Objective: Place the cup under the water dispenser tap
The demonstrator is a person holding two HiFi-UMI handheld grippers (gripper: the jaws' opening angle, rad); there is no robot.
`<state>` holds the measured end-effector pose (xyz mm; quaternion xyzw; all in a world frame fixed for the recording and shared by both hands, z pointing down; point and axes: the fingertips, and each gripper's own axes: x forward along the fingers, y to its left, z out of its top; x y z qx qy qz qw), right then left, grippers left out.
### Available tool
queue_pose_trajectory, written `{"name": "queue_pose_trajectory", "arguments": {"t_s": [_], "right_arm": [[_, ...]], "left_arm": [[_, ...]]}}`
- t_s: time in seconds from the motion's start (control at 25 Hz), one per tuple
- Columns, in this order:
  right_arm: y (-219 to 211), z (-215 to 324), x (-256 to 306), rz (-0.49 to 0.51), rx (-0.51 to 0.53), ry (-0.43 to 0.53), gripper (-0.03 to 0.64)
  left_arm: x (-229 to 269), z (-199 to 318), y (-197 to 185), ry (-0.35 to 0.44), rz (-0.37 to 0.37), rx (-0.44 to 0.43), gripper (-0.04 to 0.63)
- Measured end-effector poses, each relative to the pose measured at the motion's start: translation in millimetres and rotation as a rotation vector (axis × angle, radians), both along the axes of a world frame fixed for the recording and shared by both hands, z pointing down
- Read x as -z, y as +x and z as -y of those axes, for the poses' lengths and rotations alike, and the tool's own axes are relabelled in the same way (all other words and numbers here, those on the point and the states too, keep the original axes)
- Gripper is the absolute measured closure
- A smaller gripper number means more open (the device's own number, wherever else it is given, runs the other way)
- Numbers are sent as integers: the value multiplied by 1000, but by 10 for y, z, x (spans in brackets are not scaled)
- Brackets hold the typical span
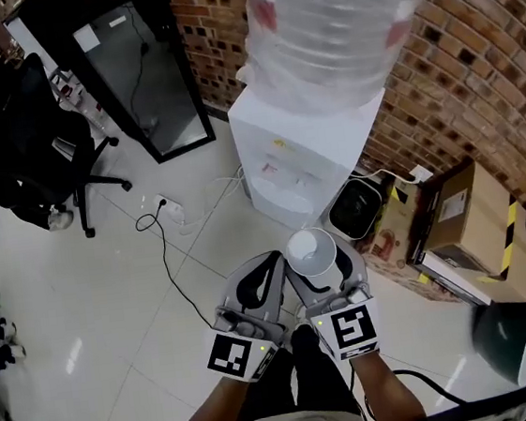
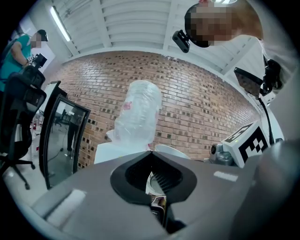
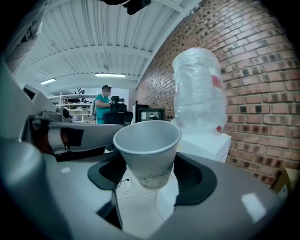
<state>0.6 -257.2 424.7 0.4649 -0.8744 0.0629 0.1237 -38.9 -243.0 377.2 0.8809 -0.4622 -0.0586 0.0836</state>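
A white paper cup (image 1: 310,254) stands upright and empty between the jaws of my right gripper (image 1: 314,263), which is shut on it low on its wall. In the right gripper view the cup (image 3: 148,157) fills the middle between the jaws. The white water dispenser (image 1: 298,149) with its big clear bottle (image 1: 335,17) stands against the brick wall, just ahead of the cup; its taps are not clear to see. My left gripper (image 1: 274,258) sits close beside the cup on the left, shut with nothing in it; its jaws meet (image 2: 150,153).
A black office chair (image 1: 34,151) and a dark glass-fronted cabinet (image 1: 143,72) stand to the left. Cables and a power strip (image 1: 168,206) lie on the tiled floor. A black bin (image 1: 359,208) and cardboard boxes (image 1: 462,220) sit right of the dispenser. A person (image 3: 101,105) stands far off.
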Motion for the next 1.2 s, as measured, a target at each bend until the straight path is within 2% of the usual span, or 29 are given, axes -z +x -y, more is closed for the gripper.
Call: {"name": "queue_pose_trajectory", "arguments": {"t_s": [0.56, 0.72, 0.96, 1.2], "right_arm": [[145, 804, -1602, -22, -77, -33, 295], [112, 956, -2039, -32, -81, -35, 295], [199, 1225, -2716, 0, -132, -97, 295], [257, 1425, -3123, -34, -161, -109, 295]], "left_arm": [[-1176, 405, -40, -30, -4, -11, 611], [-1502, 435, 3, -47, -16, -18, 611], [-1919, 339, -54, -87, -2, -28, 611], [-2154, 308, -74, -106, -1, -29, 611]]}}
